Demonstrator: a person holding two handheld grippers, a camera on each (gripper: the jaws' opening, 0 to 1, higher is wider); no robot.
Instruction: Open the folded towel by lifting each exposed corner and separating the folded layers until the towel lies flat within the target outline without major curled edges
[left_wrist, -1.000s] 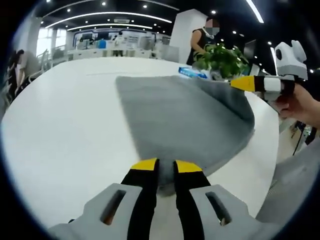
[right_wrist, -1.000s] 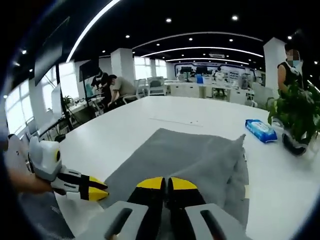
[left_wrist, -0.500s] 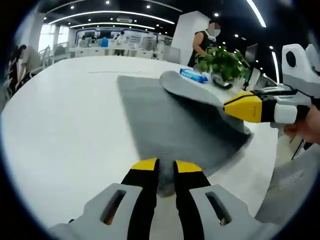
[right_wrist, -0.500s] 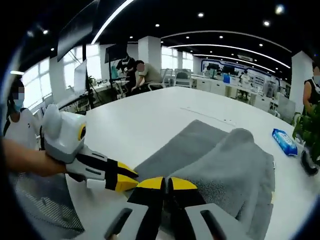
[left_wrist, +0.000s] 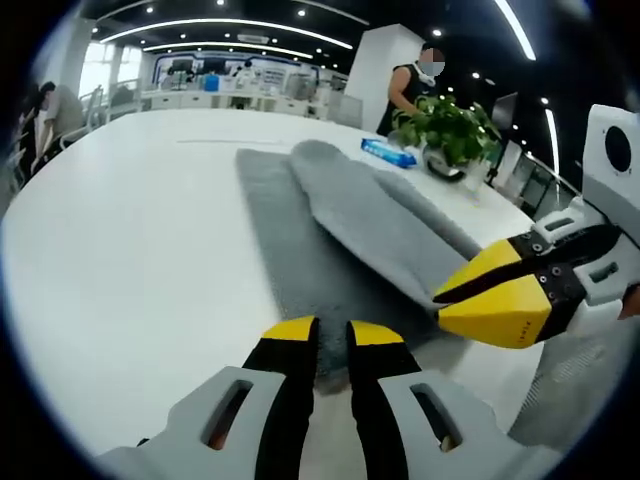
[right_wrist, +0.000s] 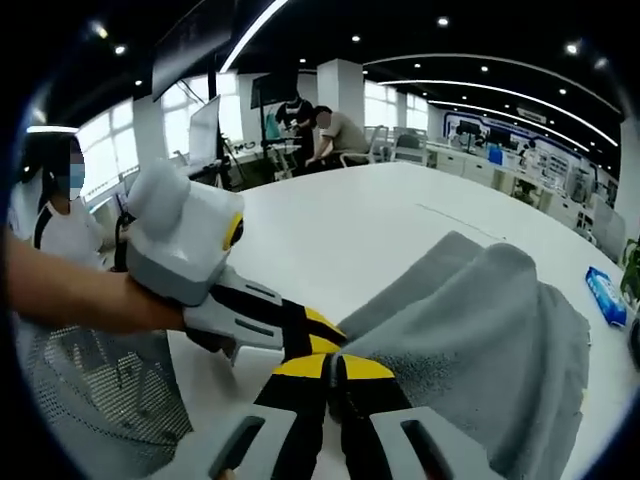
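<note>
A grey towel (left_wrist: 330, 215) lies on the white table (left_wrist: 120, 250), with one layer folded back over itself in a long roll. My left gripper (left_wrist: 332, 335) is shut on the towel's near corner, low on the table. My right gripper (left_wrist: 447, 300) comes in from the right, shut on the lifted layer's corner and holding it just beside the left one. In the right gripper view the right gripper (right_wrist: 332, 366) pinches the towel (right_wrist: 480, 330) edge. The left gripper (right_wrist: 322, 336) sits right against it from the left, held by a hand.
A blue wipes pack (left_wrist: 388, 152) and a potted plant (left_wrist: 445, 122) stand past the towel's far right side. A person stands behind the plant. The wipes pack (right_wrist: 606, 296) lies at the right edge. People sit at desks beyond the table (right_wrist: 340, 215).
My right gripper has carried the towel's layer from the far right side over toward the left gripper, folding it across the towel. The left gripper has stayed put.
</note>
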